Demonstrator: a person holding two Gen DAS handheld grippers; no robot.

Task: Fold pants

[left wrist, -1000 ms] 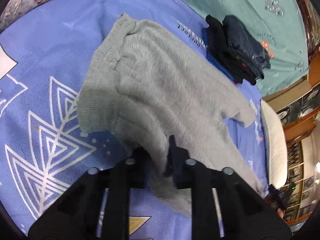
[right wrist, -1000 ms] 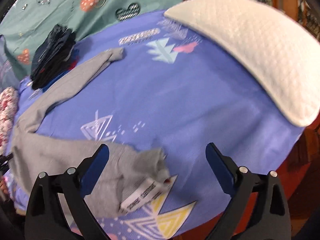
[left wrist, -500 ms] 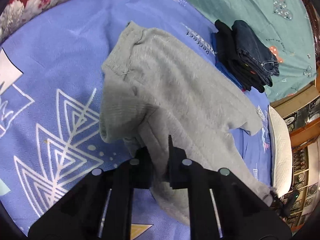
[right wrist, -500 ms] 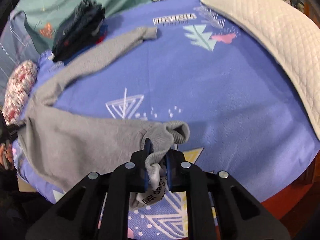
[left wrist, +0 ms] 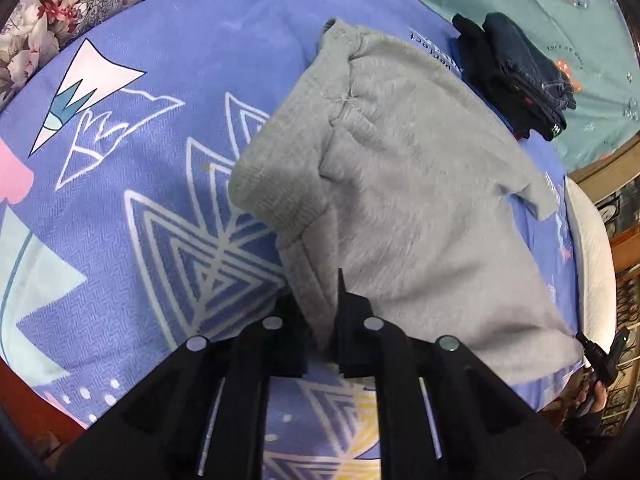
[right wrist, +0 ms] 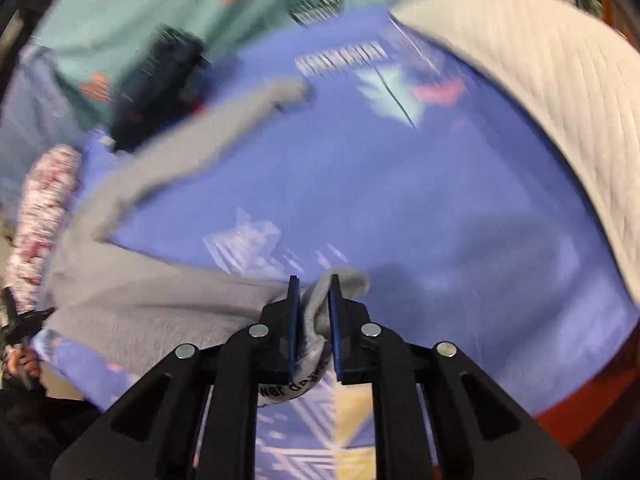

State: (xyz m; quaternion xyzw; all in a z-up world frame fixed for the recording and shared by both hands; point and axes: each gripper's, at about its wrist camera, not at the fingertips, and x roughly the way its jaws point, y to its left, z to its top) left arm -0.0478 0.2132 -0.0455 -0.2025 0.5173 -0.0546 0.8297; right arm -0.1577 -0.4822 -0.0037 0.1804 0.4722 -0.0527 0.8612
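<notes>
The right tool (right wrist: 313, 312) is clamped on the cuff of one leg of the grey pants (right wrist: 160, 312), with a printed label hanging below the fingers. From the cuff the leg runs left over the blue patterned bedsheet (right wrist: 420, 208); the other leg stretches up toward a dark pile of folded clothes (right wrist: 160, 80). A white quilted pillow (right wrist: 540, 92) lies right of the pants, and a teal cloth (right wrist: 160, 8) is behind the pile. The view is blurred
</notes>
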